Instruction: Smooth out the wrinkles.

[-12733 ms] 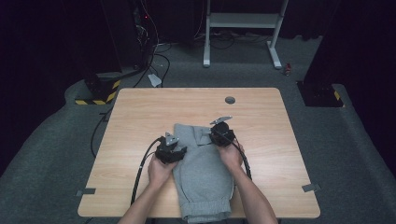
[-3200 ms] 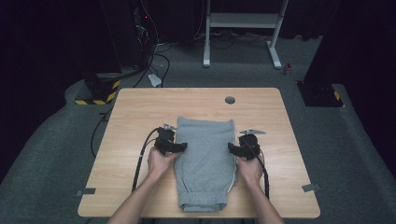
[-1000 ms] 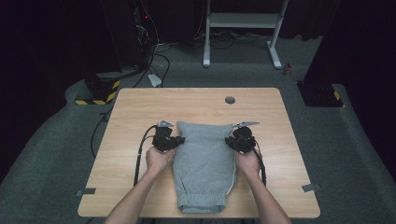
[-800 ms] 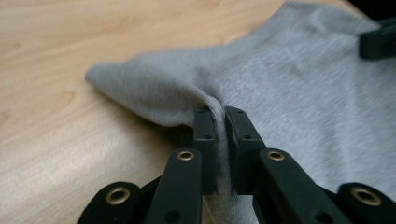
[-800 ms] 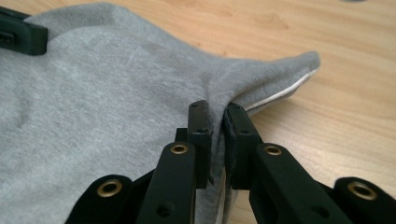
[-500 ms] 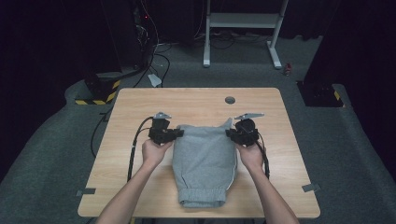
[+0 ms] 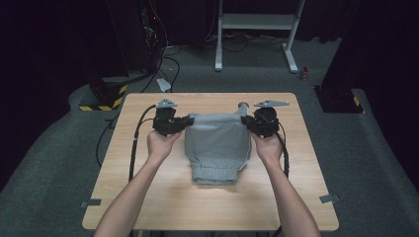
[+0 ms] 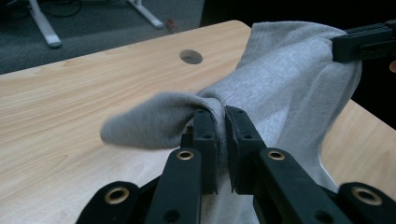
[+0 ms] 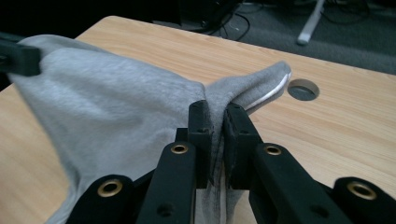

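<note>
The grey sweatpants (image 7: 217, 148) hang stretched between the 2 tools, long axis running from far edge to near, cuffs trailing on the tabletop (image 7: 148, 197). Left tool (image 7: 184, 121) and right tool (image 7: 245, 122) each pinch a far corner.

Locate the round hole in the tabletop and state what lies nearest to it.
In the high view the round hole sits near the table's far edge, just beyond the right gripper and the pinched corner of the grey garment.
</note>
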Available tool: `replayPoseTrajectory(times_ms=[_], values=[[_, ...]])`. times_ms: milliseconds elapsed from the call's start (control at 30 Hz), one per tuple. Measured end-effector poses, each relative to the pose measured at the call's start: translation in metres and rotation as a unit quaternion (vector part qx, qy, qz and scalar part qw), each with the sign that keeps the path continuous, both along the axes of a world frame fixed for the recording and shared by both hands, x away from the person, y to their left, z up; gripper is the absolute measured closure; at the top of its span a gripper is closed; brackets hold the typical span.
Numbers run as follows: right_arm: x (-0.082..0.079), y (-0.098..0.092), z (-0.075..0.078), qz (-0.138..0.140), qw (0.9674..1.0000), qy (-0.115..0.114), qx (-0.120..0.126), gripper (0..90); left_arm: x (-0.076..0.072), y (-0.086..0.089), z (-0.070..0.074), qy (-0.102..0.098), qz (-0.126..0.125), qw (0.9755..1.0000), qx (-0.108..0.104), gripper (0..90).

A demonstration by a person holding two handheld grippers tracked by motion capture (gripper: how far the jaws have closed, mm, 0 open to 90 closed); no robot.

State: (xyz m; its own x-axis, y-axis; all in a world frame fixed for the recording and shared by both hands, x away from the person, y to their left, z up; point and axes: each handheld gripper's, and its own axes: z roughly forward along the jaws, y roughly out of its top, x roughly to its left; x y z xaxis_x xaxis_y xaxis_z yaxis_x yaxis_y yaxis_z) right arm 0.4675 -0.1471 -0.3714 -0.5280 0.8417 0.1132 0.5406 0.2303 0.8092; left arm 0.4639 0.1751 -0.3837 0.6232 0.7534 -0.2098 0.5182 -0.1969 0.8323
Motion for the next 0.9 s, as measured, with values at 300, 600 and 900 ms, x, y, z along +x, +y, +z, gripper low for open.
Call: replayPoseTrajectory(times_ms=[300,600,900], values=[[-0.03,0.001,-0.015,0.031,0.9994,-0.008,0.013,82.3,-0.017,0.007,-0.014,0.008,-0.009,0.9999,0.004,82.7],[-0.016,-0.002,-0.025,0.016,0.9996,0.019,0.011,82.4,-0.006,0.003,-0.02,0.022,-0.006,0.9997,0.007,83.0],[0.022,-0.004,0.005,-0.017,0.9996,0.023,0.006,82.6,0.017,-0.002,0.015,0.006,0.014,0.9999,-0.007,83.6]])
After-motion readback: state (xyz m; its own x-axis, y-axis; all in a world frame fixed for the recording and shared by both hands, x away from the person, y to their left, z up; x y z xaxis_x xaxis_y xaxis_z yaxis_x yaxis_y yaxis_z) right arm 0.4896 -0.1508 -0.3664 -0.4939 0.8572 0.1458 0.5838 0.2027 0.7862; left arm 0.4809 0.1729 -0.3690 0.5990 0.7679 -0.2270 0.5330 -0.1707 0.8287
